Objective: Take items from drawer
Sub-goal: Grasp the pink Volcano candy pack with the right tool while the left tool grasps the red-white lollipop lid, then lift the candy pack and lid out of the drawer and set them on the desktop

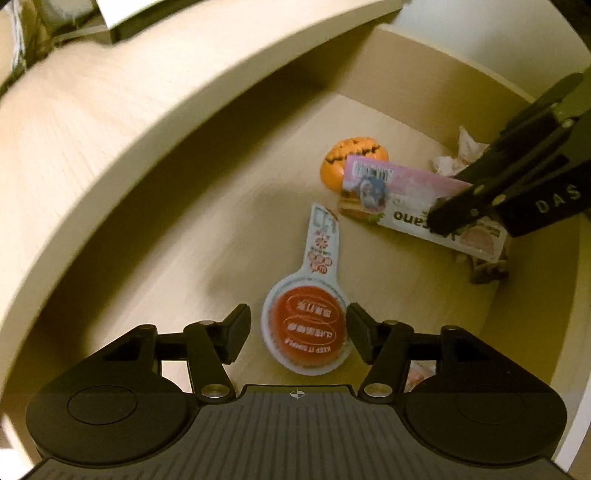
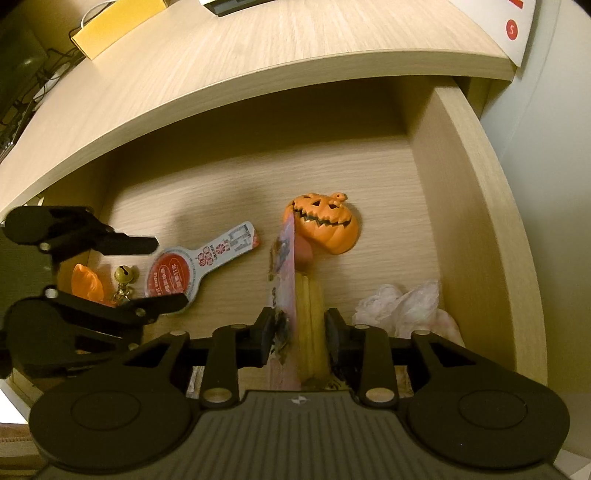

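The drawer (image 2: 472, 184) is pulled out below the desk top. My left gripper (image 1: 297, 334) is open, its fingers standing either side of the round red lid of a white paddle-shaped pack (image 1: 319, 240) that lies flat on the drawer floor. From the right wrist view, that left gripper (image 2: 155, 275) straddles the same paddle pack (image 2: 218, 251). My right gripper (image 2: 300, 328) is shut on a pink printed snack packet (image 2: 286, 280), held on edge. The left wrist view shows the packet (image 1: 399, 199) tilted in the right gripper (image 1: 461, 210). An orange pumpkin figure (image 2: 327, 225) sits just behind it.
Crumpled white wrapping (image 2: 402, 306) lies against the drawer's right side. A small brass bell (image 2: 123, 275) and an orange scrap (image 2: 86, 284) rest at the left, near the left gripper. The desk top (image 2: 221, 55) overhangs the drawer's back and carries a yellow box (image 2: 118, 22).
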Demonstrator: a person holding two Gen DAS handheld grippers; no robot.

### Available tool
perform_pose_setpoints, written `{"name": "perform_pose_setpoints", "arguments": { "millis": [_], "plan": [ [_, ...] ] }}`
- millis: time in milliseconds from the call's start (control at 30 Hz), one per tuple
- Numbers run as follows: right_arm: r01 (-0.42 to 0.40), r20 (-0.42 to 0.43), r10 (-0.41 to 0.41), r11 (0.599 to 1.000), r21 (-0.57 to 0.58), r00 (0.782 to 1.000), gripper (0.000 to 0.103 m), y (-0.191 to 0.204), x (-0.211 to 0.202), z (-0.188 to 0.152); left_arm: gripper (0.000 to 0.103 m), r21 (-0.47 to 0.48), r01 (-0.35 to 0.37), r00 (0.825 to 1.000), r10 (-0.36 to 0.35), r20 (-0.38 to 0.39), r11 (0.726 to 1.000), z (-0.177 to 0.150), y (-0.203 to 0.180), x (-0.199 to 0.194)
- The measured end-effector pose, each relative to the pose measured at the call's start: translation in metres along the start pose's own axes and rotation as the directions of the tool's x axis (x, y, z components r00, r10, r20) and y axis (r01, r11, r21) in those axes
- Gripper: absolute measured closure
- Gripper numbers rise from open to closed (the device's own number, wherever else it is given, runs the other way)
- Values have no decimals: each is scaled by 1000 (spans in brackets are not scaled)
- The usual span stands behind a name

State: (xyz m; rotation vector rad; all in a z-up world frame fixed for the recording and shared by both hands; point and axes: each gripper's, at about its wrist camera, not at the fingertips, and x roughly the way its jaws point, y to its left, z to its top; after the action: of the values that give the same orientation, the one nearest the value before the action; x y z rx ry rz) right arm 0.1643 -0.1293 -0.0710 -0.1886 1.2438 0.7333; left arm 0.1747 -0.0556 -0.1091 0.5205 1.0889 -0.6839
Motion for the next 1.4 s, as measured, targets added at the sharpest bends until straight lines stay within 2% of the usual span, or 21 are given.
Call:
{"name": "perform_pose_setpoints", "arguments": {
  "millis": [167, 300, 400, 500, 600, 767, 900, 1033, 1200, 1267, 1300, 1400],
  "plan": [
    [22, -5, -22, 1000, -18, 1000, 70, 4, 1, 1, 43, -24, 31, 1000, -31, -1, 999, 1, -2, 11],
    [92, -11, -94, 986, -136, 995, 59, 24, 3, 5, 46, -8, 41, 999, -41, 21, 999, 1, -8, 12],
    [125, -38, -137, 968, -217, 990, 55, 39, 11, 13, 47, -45, 27, 1000, -27, 12, 999, 0, -5, 12],
    [111, -98, -135, 970, -217, 986, 55, 39, 21, 21, 47, -131, -23, 1000, 22, -8, 991, 0, 8, 11],
    [108, -161, -143, 972, -209, 977, 55, 37, 31, 29, 47, -187, -20, 1000, 18, -14, 982, -3, 21, 6],
    [142, -175, -209, 932, -333, 962, 55, 56, 40, 35, 47, -232, -16, 1000, 14, -9, 973, -13, 30, -3],
    [129, -203, -209, 929, -347, 957, 59, 58, 48, 42, 47, -232, 1, 1000, 0, 3, 973, -18, 28, -11],
    [121, -168, -184, 938, -326, 969, 60, 54, 36, 42, 47, -231, 22, 999, -14, 38, 973, -27, 23, -31],
    [100, -64, -123, 953, -287, 990, 61, 59, -9, 36, 47, -238, 54, 992, -25, 123, 970, -49, 12, -73],
    [88, -28, -99, 962, -258, 995, 69, 59, -27, 34, 47, -248, 70, 986, -29, 165, 966, -50, 15, -84],
    [83, -8, -88, 967, -239, 996, 99, 59, -37, 33, 47, -256, 78, 981, -29, 191, 964, -54, 16, -95],
    [42, 38, -36, 984, -171, 999, 99, 63, -62, 40, 47, -276, 94, 965, -20, 262, 957, -55, 24, -115]
  ]
}}
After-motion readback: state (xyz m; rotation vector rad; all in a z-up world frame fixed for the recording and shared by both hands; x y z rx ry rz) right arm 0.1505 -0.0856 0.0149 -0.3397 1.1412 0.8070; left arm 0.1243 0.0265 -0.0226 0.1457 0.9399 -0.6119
